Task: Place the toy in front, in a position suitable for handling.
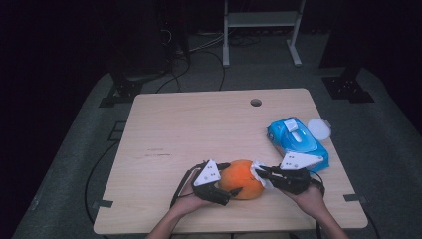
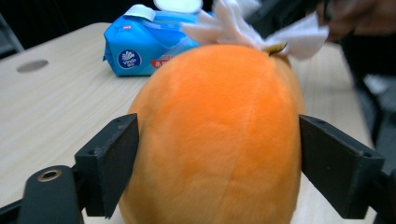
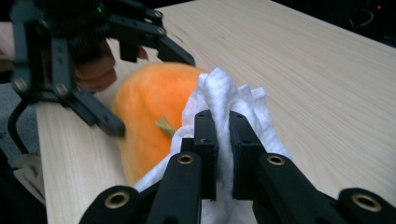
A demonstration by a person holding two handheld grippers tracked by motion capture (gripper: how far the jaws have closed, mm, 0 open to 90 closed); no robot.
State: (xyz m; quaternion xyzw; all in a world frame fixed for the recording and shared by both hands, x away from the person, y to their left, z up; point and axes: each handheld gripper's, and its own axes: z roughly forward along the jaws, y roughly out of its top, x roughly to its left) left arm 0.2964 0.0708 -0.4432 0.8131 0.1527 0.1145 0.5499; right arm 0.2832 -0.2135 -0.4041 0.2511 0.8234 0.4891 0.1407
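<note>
Pumpkin (image 1: 242,179), a soft orange plush one, lies on its side near the front edge of the bench (image 1: 199,129), between the two tongs. The left tongs (image 1: 225,182), held in the left hand (image 1: 191,201), reach around it from the left. In the left gripper view the two black jaws stand on either side of the pumpkin (image 2: 217,135), the left jaw against the plush or just off it and the right jaw at its flank; I cannot tell whether the pads press in, and the fabric shows no dent.

The right tongs (image 1: 260,172), in the right hand (image 1: 311,196), point at the pumpkin's stem end from the right. Their jaws are together, clamped on a white wipe (image 1: 260,174). In the right gripper view the wipe (image 3: 224,93) bunches up above the jaws and lies against the pumpkin (image 3: 149,107) beside its small green stem (image 3: 164,126). The left gripper view shows the same wipe (image 2: 233,28) spread over the far end of the pumpkin.

A blue wipe pack (image 1: 297,142) lies at the right of the bench, behind the right tongs, with a round white lid (image 1: 319,128) just beside its far corner. A round hole (image 1: 256,102) sits near the far edge of the bench.
</note>
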